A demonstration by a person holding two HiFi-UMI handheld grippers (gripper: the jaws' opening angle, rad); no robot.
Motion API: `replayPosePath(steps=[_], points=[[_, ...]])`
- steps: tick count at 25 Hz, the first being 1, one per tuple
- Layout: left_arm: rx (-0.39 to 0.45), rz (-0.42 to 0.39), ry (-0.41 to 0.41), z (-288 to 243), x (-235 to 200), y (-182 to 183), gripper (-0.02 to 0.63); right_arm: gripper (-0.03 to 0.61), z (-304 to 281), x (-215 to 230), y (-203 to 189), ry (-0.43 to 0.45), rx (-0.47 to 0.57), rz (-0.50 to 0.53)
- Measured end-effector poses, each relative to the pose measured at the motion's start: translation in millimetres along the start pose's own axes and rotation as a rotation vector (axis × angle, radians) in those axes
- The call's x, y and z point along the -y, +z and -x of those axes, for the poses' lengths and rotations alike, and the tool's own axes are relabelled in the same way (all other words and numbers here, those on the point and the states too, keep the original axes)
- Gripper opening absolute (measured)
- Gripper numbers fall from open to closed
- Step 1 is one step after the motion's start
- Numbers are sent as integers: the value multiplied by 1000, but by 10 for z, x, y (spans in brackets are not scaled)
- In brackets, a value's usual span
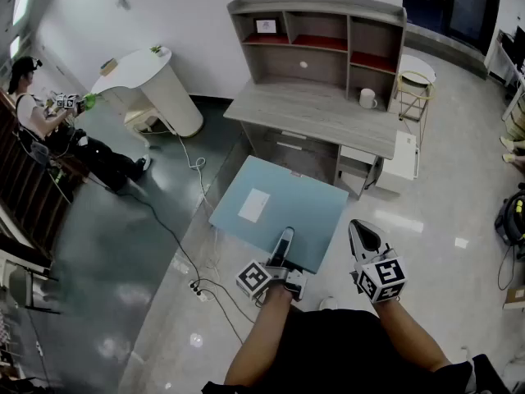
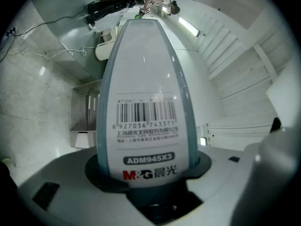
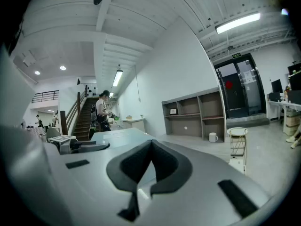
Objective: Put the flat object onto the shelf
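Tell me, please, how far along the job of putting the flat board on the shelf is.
Done: the flat blue board is picked up, with the left gripper clamped on its near edge. In hand: it is held level above the floor, short of the shelf unit. The right gripper is empty, jaws together. Left: carry the board to the shelf, lay it there and let go.

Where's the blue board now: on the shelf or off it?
Off it: the left gripper clamps the blue board by its near edge, in front of the shelf unit.
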State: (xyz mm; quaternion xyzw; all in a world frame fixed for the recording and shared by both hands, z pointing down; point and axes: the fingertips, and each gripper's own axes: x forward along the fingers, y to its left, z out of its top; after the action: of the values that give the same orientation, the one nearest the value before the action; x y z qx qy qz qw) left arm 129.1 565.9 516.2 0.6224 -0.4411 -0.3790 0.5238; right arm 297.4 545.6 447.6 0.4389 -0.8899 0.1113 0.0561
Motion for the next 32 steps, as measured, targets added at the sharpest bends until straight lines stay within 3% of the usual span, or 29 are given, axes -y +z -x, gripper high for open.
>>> replayPosePath(steps=[10, 19, 32], points=[[-22, -20, -6, 83, 28, -138, 295, -2, 137, 51, -75, -29, 18, 1], [-20, 29, -10, 223, -14, -233, 295, -2, 167, 12, -342, -20, -20, -1], [-48, 71, -30, -354, -225, 503, 295, -2, -752, 161, -195, -79, -51, -13]])
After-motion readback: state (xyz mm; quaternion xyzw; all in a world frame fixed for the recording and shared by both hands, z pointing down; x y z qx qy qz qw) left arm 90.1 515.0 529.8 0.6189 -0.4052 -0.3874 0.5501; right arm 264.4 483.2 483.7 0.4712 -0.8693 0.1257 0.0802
